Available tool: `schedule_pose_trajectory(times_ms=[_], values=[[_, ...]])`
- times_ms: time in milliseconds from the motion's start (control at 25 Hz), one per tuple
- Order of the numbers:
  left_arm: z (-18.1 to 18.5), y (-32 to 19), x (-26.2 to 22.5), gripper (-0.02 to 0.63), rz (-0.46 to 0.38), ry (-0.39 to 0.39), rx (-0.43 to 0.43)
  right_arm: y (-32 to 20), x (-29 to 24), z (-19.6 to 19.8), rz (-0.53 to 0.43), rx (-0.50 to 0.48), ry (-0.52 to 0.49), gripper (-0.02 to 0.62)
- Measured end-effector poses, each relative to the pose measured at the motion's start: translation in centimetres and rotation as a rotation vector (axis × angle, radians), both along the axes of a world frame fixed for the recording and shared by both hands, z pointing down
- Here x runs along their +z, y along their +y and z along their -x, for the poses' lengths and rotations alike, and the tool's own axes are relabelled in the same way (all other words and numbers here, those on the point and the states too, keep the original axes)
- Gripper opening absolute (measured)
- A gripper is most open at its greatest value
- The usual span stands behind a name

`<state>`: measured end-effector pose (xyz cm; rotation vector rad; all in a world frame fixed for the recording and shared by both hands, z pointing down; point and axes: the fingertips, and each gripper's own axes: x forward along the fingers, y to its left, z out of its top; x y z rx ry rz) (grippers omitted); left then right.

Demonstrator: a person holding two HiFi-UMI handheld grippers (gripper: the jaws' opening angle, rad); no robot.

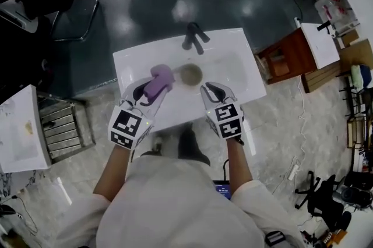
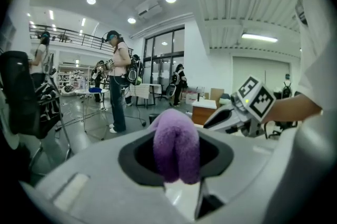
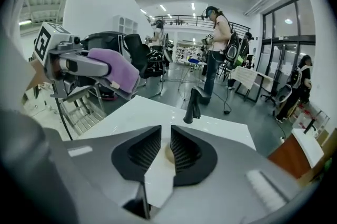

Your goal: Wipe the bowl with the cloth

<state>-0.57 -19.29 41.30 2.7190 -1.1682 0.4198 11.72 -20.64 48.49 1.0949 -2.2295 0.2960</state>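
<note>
both tilted down: left claw [image 1: 149,92] clamps cloth [image 1: 161,78], right claw [image 1: 211,91] ajar.

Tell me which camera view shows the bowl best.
The head view: the bowl lies whole in the sink, nothing covering it. The right gripper view shows only a pale sliver of it through the gap between its jaws. The left gripper view shows none of it; the purple cloth fills the middle.

cloth [image 1: 160,80]: purple plush fabric, fuzzy, matt. tabletop [image 1: 133,62]: white, smooth, glossy. faucet [image 1: 194,37]: black, matt. bowl [image 1: 190,73]: beige, smooth, dull. left tool [image 1: 154,89], right tool [image 1: 208,89]: grey matt plastic shells. Right tool pads [image 3: 145,148]: black, ribbed. floor [image 1: 145,8], far: dark, polished, reflecting lamps. cabinet [image 1: 287,58], right: reddish wood.
</note>
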Motion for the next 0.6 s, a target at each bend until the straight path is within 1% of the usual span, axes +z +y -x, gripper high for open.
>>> schedule_pose_trajectory(times_ms=[160,320,600], values=[[0.0,-2.1,1.7,0.121,0.043,-0.006,-0.065,-2.7,3.2,0.2,0.067,-0.072,0.023,0.087],[-1.0,-3.8,3.5,0.121,0.079,-0.027,-0.105,-4.8,7.0,-0.3,0.141,-0.133,0.041,0.132],[-0.9,-5.4,6.1,0.120,0.138,-0.034,-0.196,-6.5,13.2,0.1,0.256,-0.243,0.089,0.163]])
